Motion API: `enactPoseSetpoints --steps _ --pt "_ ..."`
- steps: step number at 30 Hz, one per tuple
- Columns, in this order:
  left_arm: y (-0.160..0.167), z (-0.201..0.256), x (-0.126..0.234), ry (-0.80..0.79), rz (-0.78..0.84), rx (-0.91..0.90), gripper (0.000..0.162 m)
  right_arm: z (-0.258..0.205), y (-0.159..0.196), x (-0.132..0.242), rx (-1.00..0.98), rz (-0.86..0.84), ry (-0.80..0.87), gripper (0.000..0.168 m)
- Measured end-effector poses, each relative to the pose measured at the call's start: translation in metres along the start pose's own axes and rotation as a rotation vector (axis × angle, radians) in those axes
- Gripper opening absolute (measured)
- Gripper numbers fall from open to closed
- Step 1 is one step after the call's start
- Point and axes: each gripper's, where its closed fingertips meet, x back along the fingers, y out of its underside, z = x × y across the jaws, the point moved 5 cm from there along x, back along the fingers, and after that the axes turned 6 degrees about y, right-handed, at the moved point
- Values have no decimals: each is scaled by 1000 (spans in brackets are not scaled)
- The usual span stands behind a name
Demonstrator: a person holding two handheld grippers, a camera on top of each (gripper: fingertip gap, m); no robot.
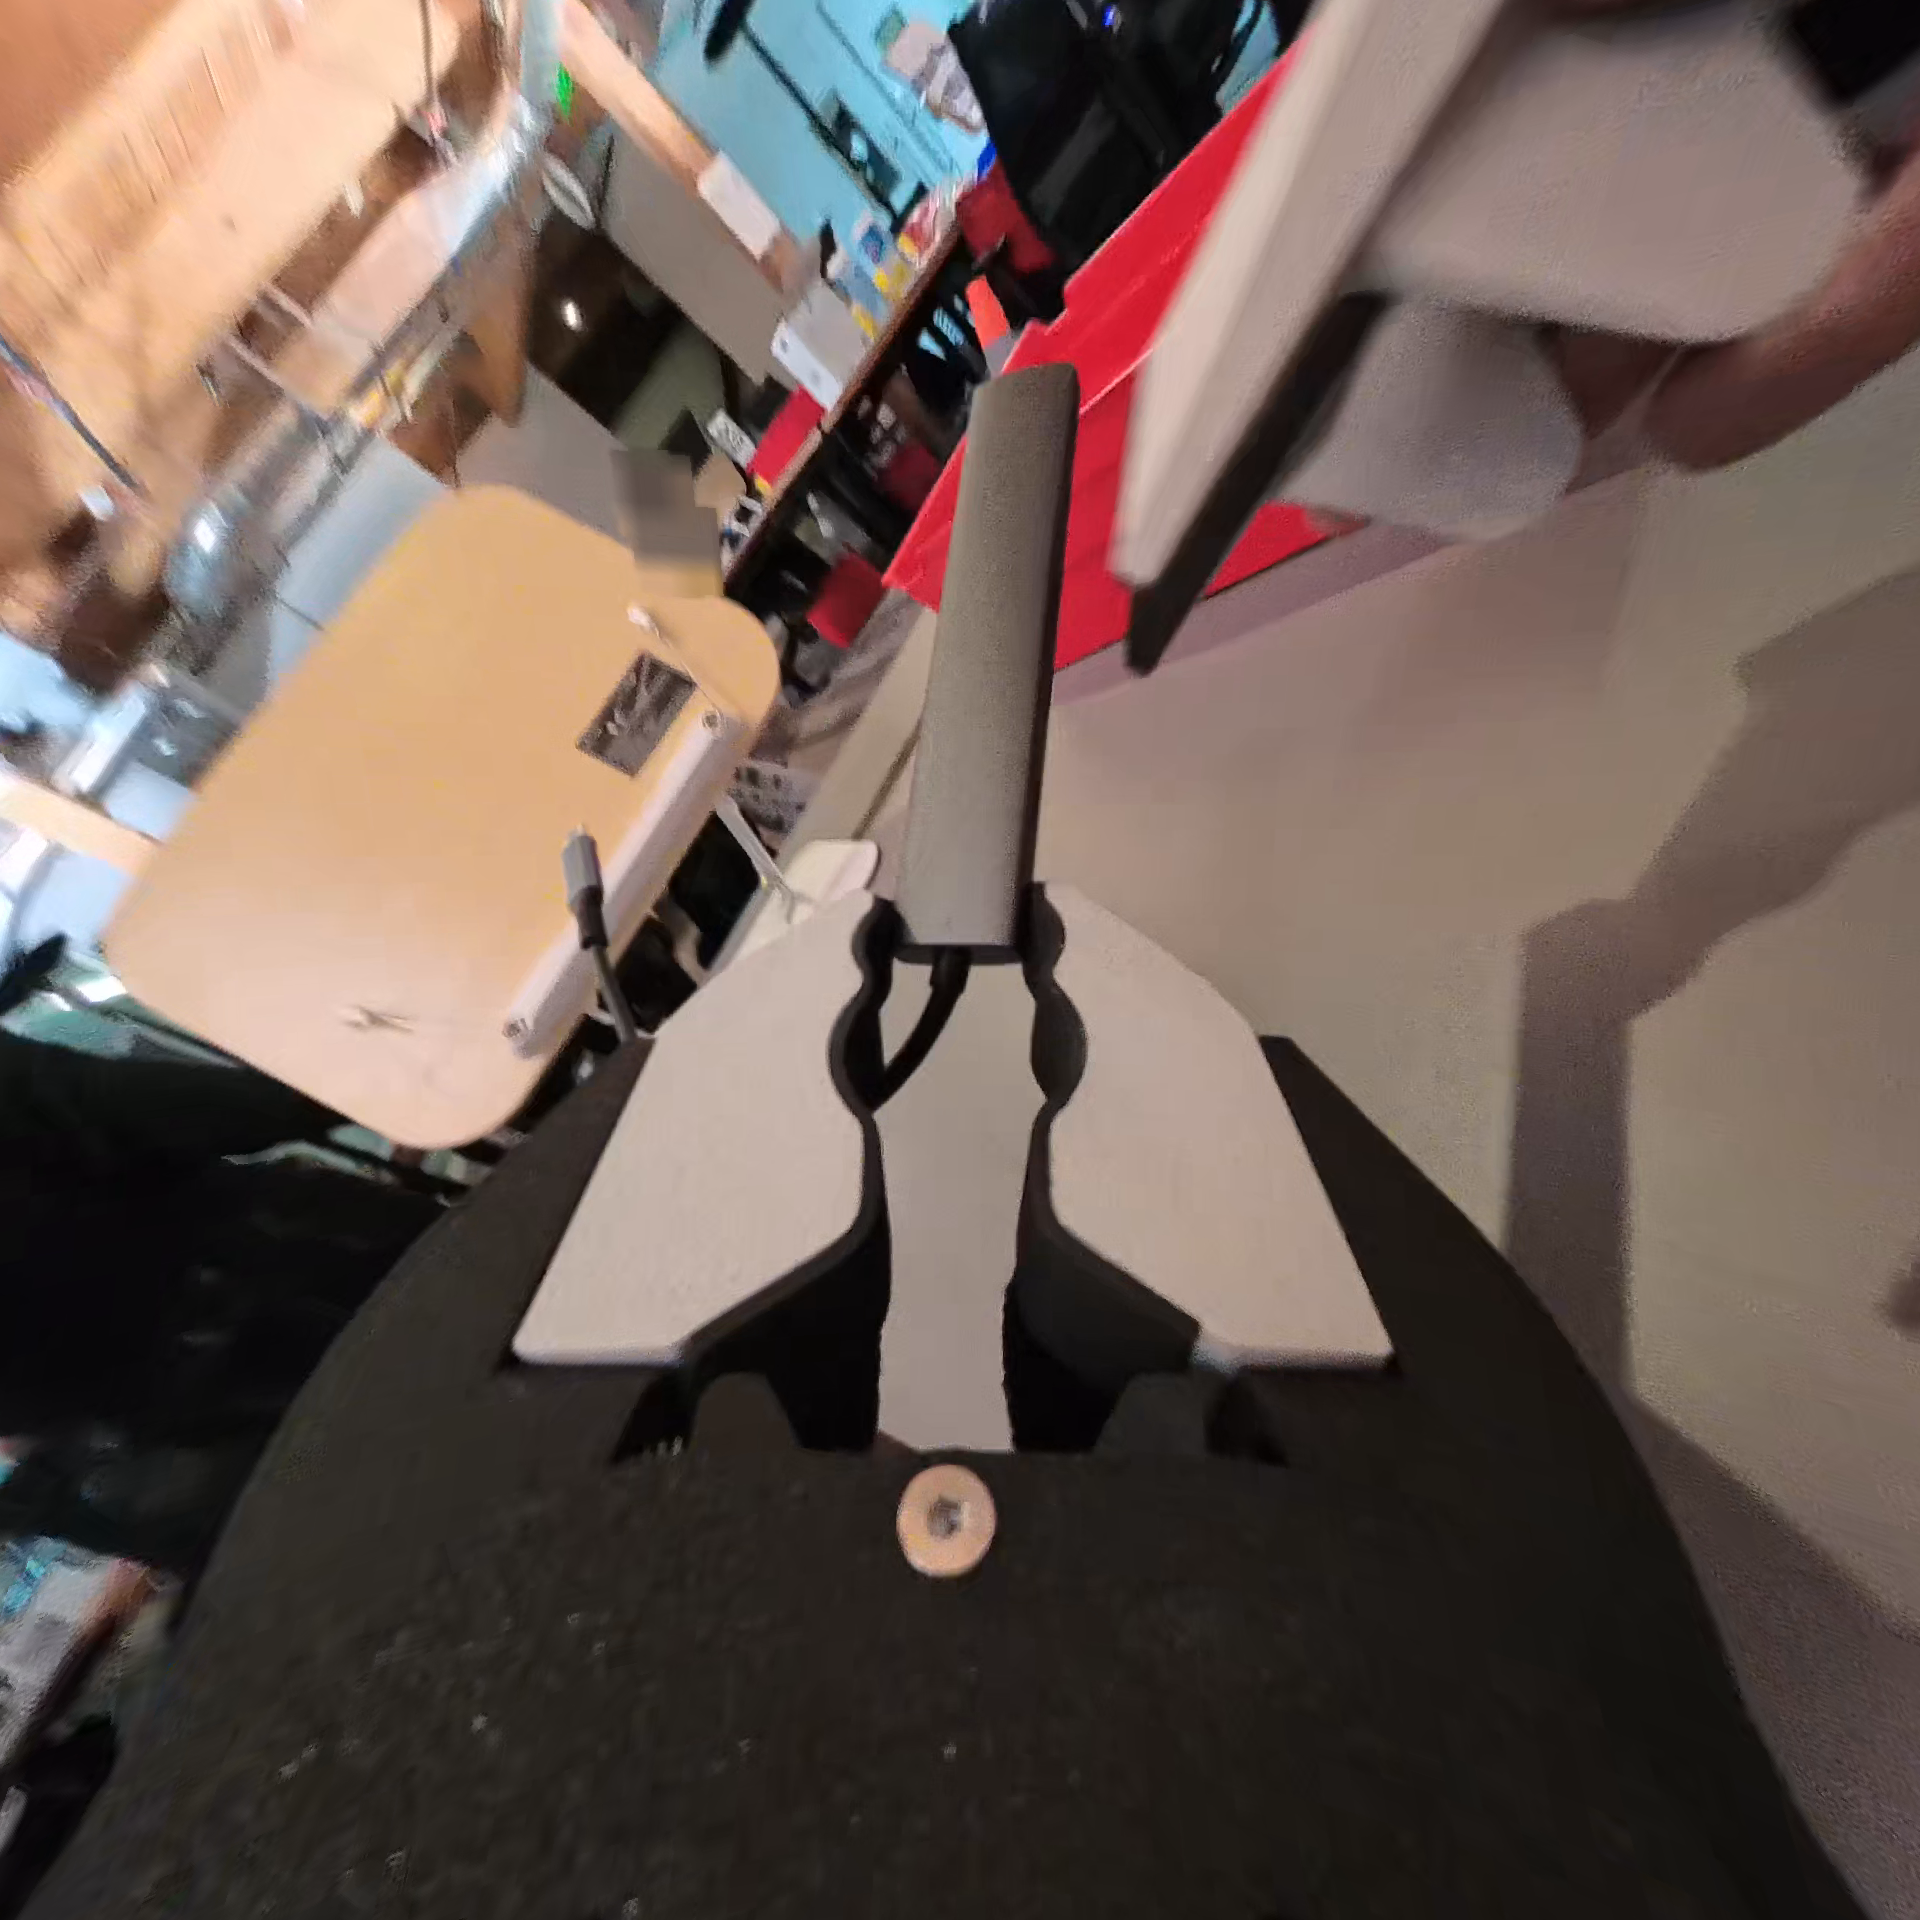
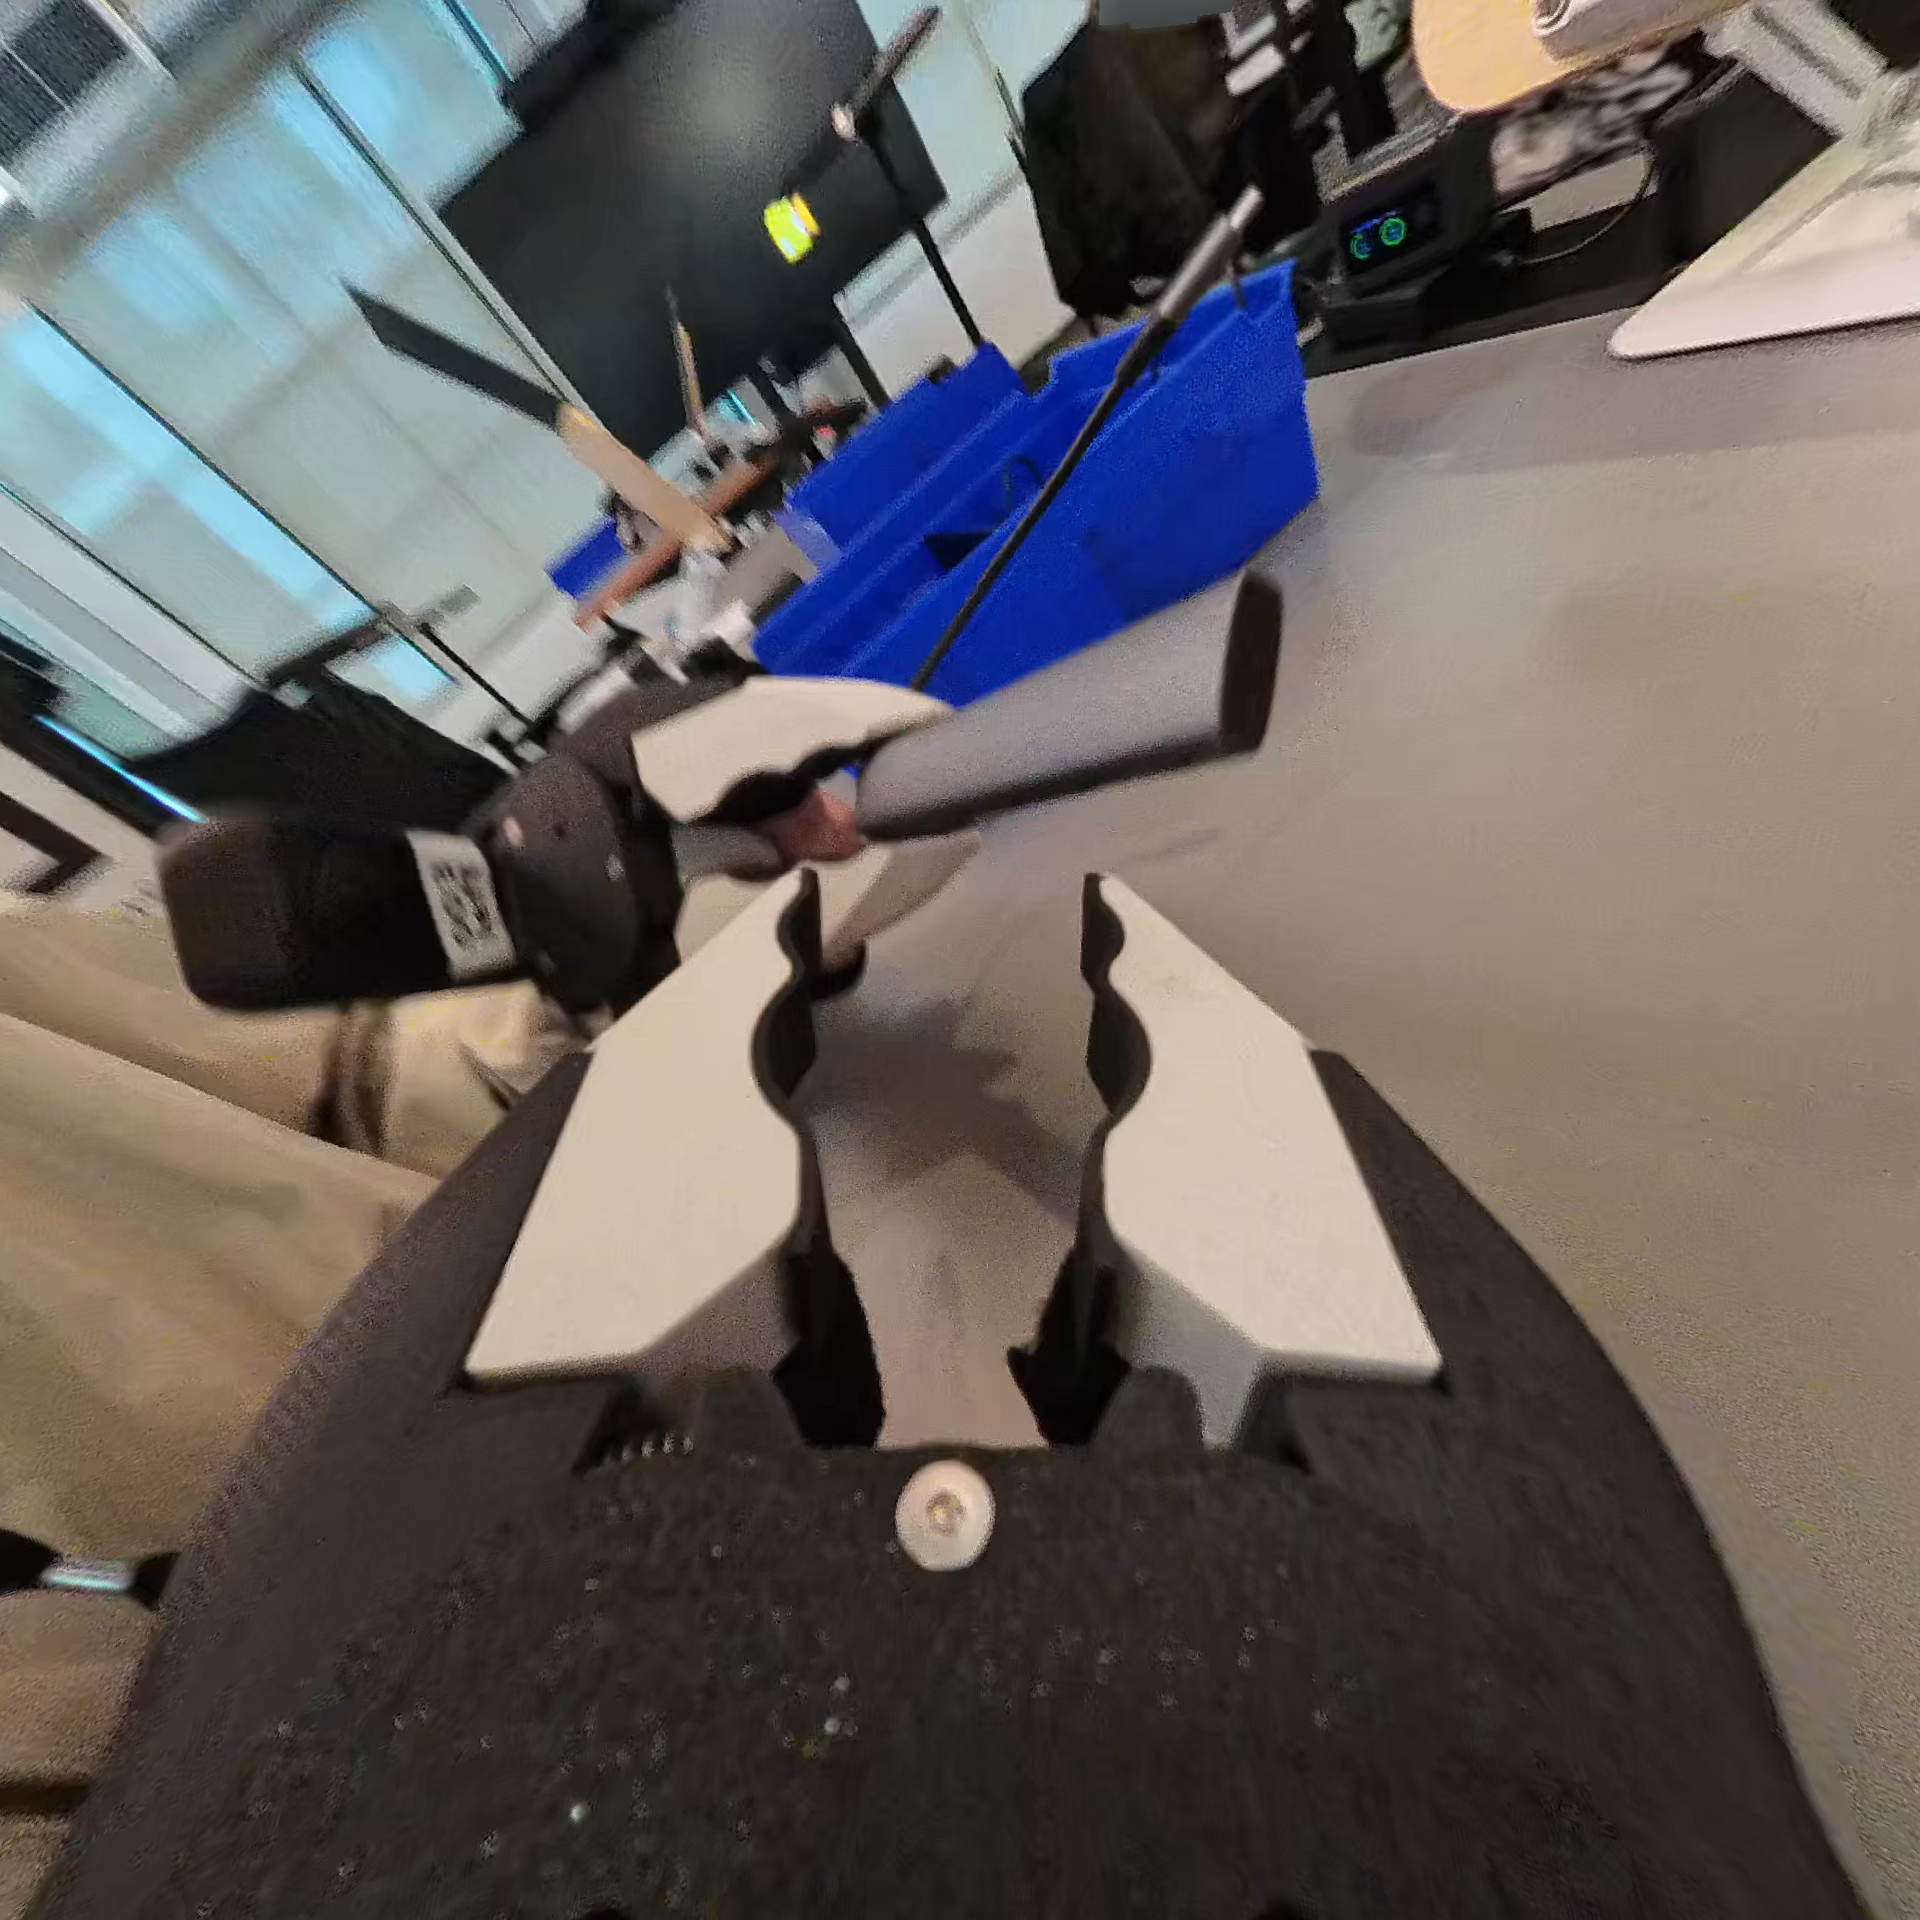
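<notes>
My left gripper (image 1: 956, 920) is shut on the near end of a flat grey slab (image 1: 987, 665) that sticks out straight ahead of it. A black cable (image 1: 914, 1029) hangs from the slab's held end. The right wrist view shows the same gripper (image 2: 821, 779) holding the slab (image 2: 1070, 743) above the grey table (image 2: 1558, 831), with the cable (image 2: 1039, 499) rising from it. My right gripper (image 2: 951, 914) is open and empty, just below and beside the left one. One of its fingers (image 1: 1195, 436) shows at the upper right of the left wrist view, close to the slab's far end.
Blue bins (image 2: 1174, 499) stand on the table behind the slab. A red bin (image 1: 1091, 343) lies beyond the slab. A tan board (image 1: 416, 810) with a white box and a plugged cable is at left. A white tray (image 2: 1787, 281) sits far right. Beige fabric (image 2: 156, 1195) fills the left.
</notes>
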Motion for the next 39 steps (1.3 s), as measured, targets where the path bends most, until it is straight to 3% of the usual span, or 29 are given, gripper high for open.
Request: enactPoseSetpoints --steps 5,10,13,17,23,26,29,32,34,39 --pt "-6 6 9 -25 86 -138 24 3 -21 17 -146 90 -150 34" --pt "-4 9 15 6 150 -242 24 3 -7 33 -86 -99 -237 22" --pt "-6 16 17 23 188 -323 24 -2 -4 33 -65 -99 -262 9" --pt "3 20 10 35 103 -309 25 3 5 30 -34 -173 -201 8" --pt "4 20 17 88 59 -49 37 26 -26 54 74 -137 19 8" --pt "18 16 30 91 -40 158 37 51 -74 95 215 -74 287 8" --pt "37 12 50 114 -104 392 32 91 -119 141 311 -118 550 8" --pt "57 12 69 183 -117 642 32 129 -154 172 261 -200 546 8" --pt "67 8 79 187 -121 748 32 154 -169 183 158 -258 452 8" --pt "73 -4 94 173 -80 867 31 238 -173 182 -121 -483 414 8"
